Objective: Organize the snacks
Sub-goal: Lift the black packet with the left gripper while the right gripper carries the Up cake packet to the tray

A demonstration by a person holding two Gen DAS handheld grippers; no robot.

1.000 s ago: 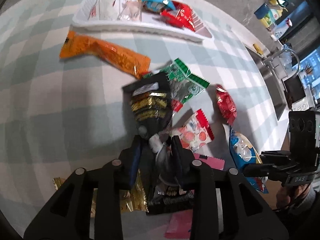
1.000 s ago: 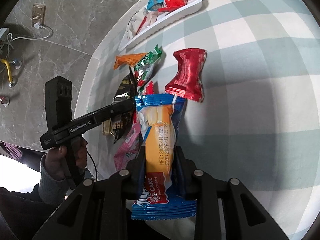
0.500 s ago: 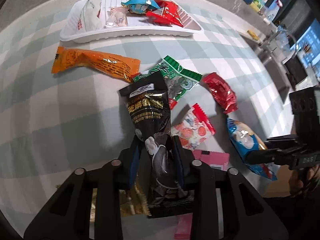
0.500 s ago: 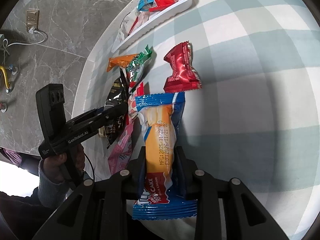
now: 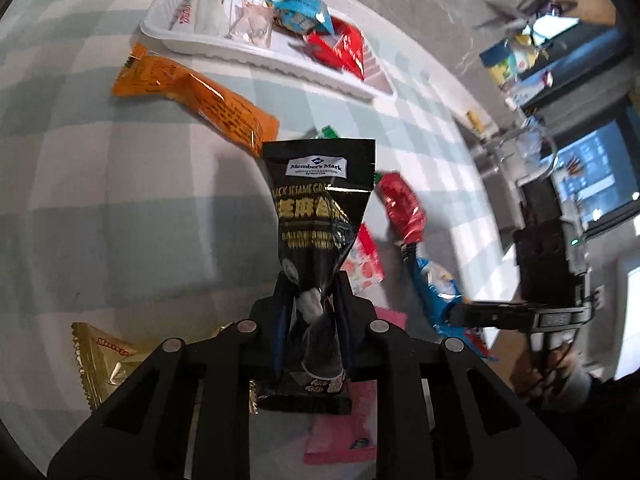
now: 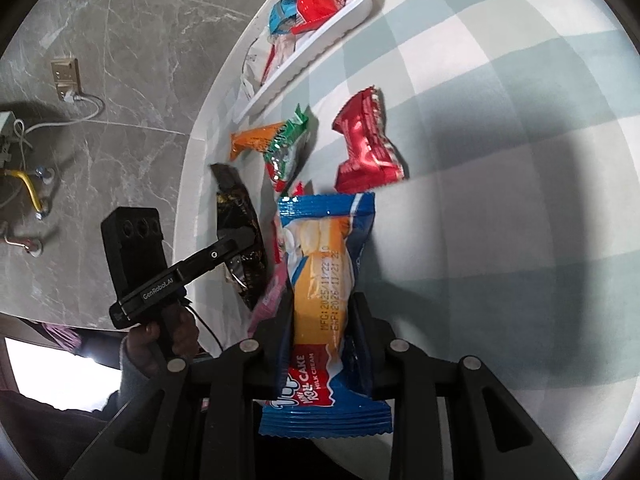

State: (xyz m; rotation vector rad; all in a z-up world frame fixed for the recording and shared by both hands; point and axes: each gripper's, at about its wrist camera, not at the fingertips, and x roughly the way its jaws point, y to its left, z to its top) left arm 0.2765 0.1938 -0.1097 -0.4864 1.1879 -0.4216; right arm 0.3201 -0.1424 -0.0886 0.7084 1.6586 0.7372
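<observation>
My left gripper (image 5: 311, 284) is shut on a black sesame snack packet (image 5: 318, 208) and holds it up above the checked tablecloth. My right gripper (image 6: 322, 304) is shut on a blue roll cake packet (image 6: 324, 268), also lifted; that gripper and packet also show in the left wrist view (image 5: 436, 280). A white tray (image 5: 224, 42) at the far side holds a white packet, a clear one, a blue one and a red one; it also shows in the right wrist view (image 6: 316, 56). The left gripper and black packet show in the right wrist view (image 6: 240, 220).
Loose on the cloth lie an orange packet (image 5: 196, 96), a red packet (image 5: 402, 208), a green packet (image 6: 286, 148), a strawberry-print packet (image 5: 364, 264), a gold packet (image 5: 104, 360) and a pink packet (image 5: 348, 424). The table edge runs close on the left of the right wrist view.
Both grippers have lifted their packets higher off the cloth. The left gripper has tilted, and the tray now sits further up and left in its view.
</observation>
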